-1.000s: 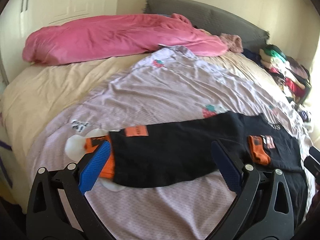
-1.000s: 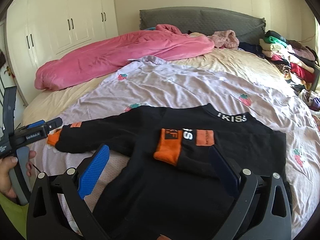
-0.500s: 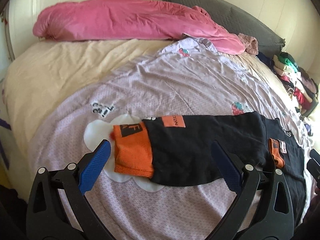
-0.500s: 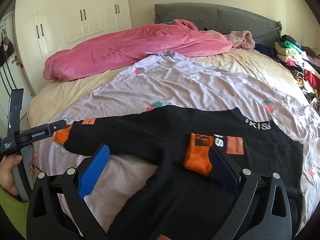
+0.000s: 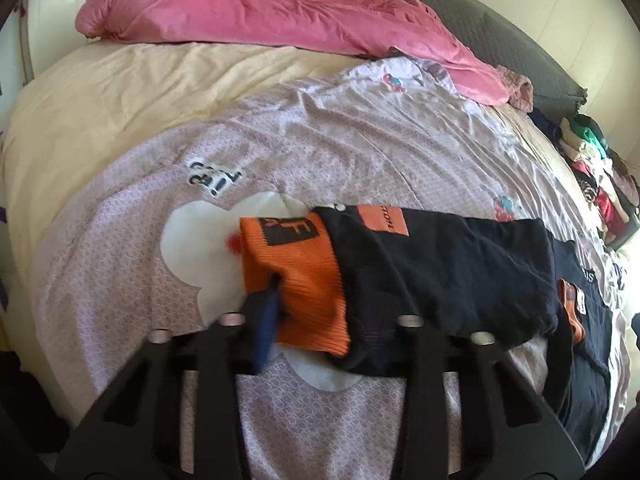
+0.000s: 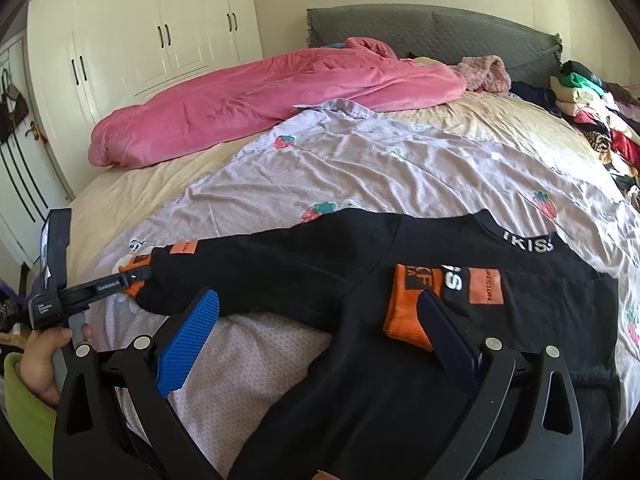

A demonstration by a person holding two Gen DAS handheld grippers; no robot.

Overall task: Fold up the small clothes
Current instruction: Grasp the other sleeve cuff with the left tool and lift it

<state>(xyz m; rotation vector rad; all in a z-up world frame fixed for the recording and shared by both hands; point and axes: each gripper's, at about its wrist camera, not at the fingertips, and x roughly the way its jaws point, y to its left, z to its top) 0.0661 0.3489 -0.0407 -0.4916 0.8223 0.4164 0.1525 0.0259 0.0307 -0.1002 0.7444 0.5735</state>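
Observation:
A small black sweatshirt (image 6: pixel 320 264) with orange cuffs lies flat on a lilac sheet (image 6: pixel 360 168). Its left sleeve (image 5: pixel 440 264) stretches out sideways. My left gripper (image 5: pixel 276 304) is shut on that sleeve's orange cuff (image 5: pixel 296 276); it also shows in the right wrist view (image 6: pixel 138 276), pinching the cuff. The other sleeve is folded over the chest, its orange cuff (image 6: pixel 412 300) lying near the collar. My right gripper (image 6: pixel 320 340) is open above the sweatshirt's body, its right finger (image 6: pixel 444 336) beside that folded cuff.
A pink duvet (image 6: pixel 260 96) lies across the back of the bed, before a grey headboard (image 6: pixel 420 28). A pile of clothes (image 6: pixel 592 112) sits at the right edge. White wardrobes (image 6: pixel 140 40) stand at the left.
My left gripper has moved forward onto the outstretched sleeve and shut on its orange cuff. My right gripper has shifted left slightly and stays open.

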